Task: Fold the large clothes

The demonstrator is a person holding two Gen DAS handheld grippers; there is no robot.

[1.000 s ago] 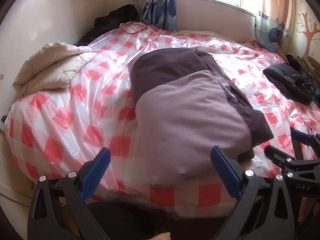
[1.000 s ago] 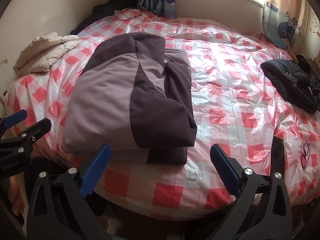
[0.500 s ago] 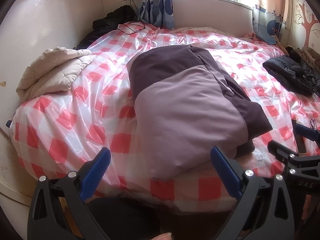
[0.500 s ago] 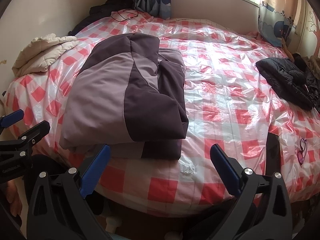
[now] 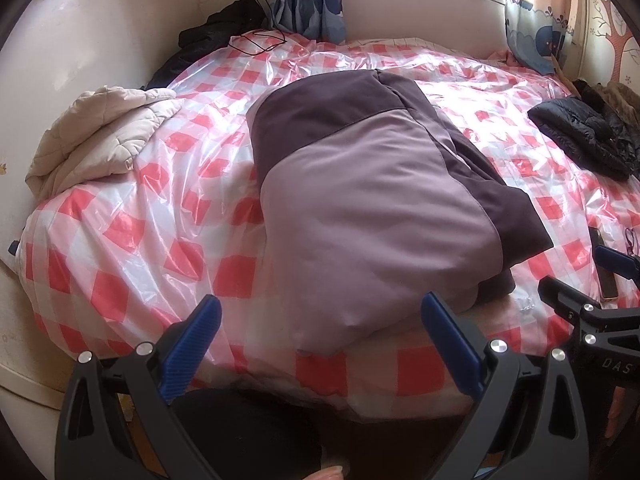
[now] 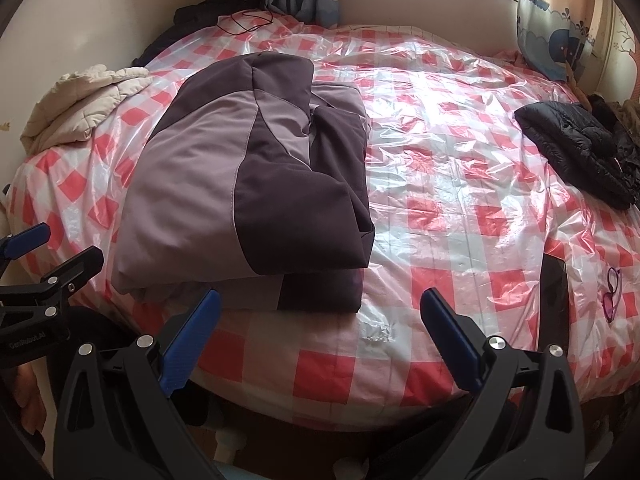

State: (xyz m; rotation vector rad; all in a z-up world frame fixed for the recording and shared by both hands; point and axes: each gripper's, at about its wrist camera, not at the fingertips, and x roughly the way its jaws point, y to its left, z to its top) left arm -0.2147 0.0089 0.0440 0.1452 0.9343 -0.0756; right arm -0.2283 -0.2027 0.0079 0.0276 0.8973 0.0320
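Both tongs, left [image 5: 320,336] and right [image 6: 320,332], gape empty (level, side by side) before folded jacket [image 6: 248,196].

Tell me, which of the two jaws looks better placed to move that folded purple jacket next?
Probably the left gripper: the purple jacket's near edge lies right between its open jaws. The right gripper, also open, faces mostly bare checkered bed cover, with the jacket off towards its left.
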